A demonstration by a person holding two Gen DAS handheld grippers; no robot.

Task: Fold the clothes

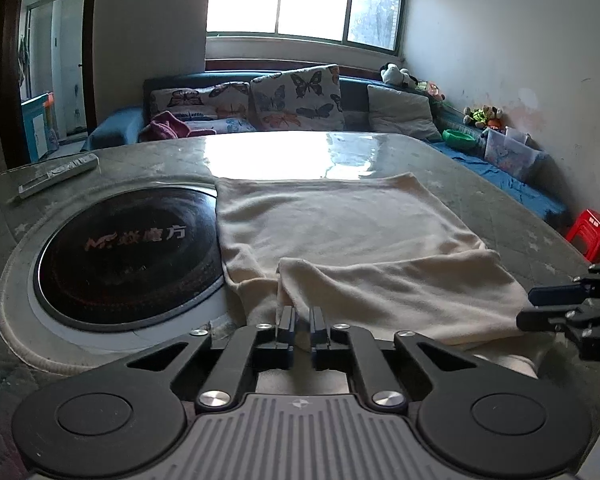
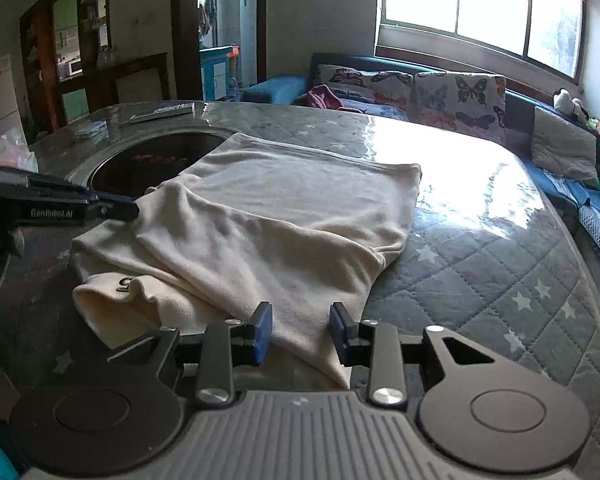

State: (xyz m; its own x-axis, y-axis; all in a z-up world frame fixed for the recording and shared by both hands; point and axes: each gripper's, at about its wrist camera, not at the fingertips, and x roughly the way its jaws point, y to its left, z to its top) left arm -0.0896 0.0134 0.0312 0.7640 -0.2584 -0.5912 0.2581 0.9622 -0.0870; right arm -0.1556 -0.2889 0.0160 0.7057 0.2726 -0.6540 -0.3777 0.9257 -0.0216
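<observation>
Cream garment laid folded on table | near-left fold pinched by left gripper | right gripper jaws spread over near edge

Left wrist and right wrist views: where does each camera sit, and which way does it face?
Left wrist: sits behind the left claw, faces the sofa and window across the table; the right claw shows at right.
Right wrist: sits behind the right claw, faces along the table, angled left; the left claw shows at left.
Shared: cream garment, round cooktop.
</observation>
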